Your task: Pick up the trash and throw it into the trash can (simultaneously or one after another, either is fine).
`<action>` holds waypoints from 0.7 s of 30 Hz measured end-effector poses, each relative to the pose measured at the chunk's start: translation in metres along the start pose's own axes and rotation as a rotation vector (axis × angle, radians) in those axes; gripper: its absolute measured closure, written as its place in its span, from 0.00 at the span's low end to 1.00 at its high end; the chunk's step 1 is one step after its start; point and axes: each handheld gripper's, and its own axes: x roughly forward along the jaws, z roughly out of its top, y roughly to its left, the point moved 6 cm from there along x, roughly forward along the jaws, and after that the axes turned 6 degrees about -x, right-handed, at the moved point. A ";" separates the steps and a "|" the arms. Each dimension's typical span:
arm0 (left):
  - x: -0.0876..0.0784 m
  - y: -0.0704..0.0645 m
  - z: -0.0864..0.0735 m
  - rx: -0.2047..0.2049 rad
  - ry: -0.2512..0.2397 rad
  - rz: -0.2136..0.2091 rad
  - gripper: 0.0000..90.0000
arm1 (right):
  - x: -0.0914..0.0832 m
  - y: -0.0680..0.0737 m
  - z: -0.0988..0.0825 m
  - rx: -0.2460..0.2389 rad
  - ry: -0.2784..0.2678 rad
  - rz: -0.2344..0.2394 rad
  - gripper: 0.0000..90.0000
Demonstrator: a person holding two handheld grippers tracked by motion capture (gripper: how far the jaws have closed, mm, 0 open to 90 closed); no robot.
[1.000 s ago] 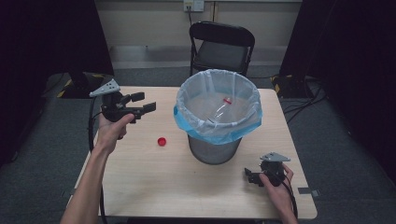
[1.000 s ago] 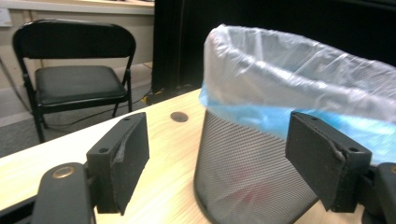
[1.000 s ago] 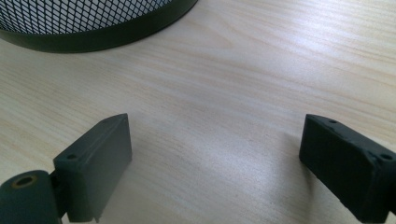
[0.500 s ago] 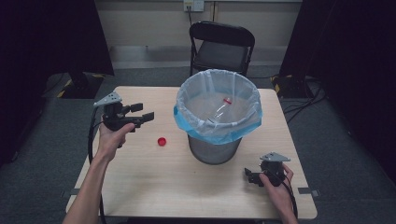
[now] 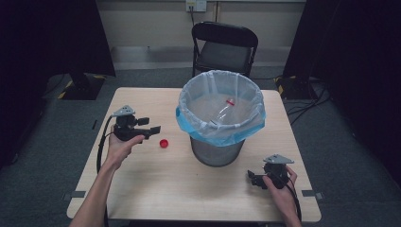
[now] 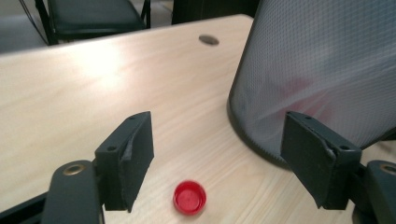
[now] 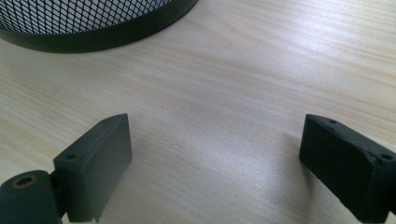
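Bottle (image 5: 222, 112) inside bin (image 5: 218, 149), high view

high view looks down over the table (image 5: 142, 189); both tool views skim close, sharing the bin (image 6: 322, 70) base.

Left gripper (image 5: 152, 125) fingers apart; right gripper (image 5: 252, 178) likewise

Inventory by count: one round red plastic bottle cap (image 5: 163, 143) on the table; one black wire-mesh waste bin (image 5: 216, 150) with one pale blue plastic liner (image 5: 189, 124); one clear plastic bottle with a red cap (image 5: 222, 111) inside it; one light wooden table (image 5: 142, 189); one black folding chair (image 5: 224, 49); two black hand-held two-jaw grippers, left (image 5: 150, 126) and right (image 5: 253, 178).
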 end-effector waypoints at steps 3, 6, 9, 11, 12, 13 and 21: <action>0.006 0.003 -0.007 0.007 0.014 0.024 0.29 | 0.000 0.000 0.000 0.000 0.000 0.000 0.09; 0.015 0.006 -0.017 -0.003 0.043 0.024 0.30 | 0.000 0.000 0.000 -0.002 -0.001 0.000 0.09; 0.022 0.009 -0.026 0.007 0.088 0.030 0.31 | 0.000 0.000 0.000 0.000 0.000 0.000 0.09; 0.028 0.010 -0.030 0.016 0.111 0.040 0.31 | 0.000 0.000 0.000 0.000 0.000 0.000 0.09; 0.030 0.010 -0.031 0.017 0.120 0.040 0.31 | 0.000 0.000 0.000 0.000 0.000 0.000 0.09; 0.033 0.009 -0.032 0.016 0.125 0.046 0.31 | 0.000 0.000 0.000 0.000 0.000 0.000 0.09; 0.050 0.014 -0.045 0.033 0.198 0.050 0.38 | 0.000 0.000 0.000 0.000 0.000 0.000 0.09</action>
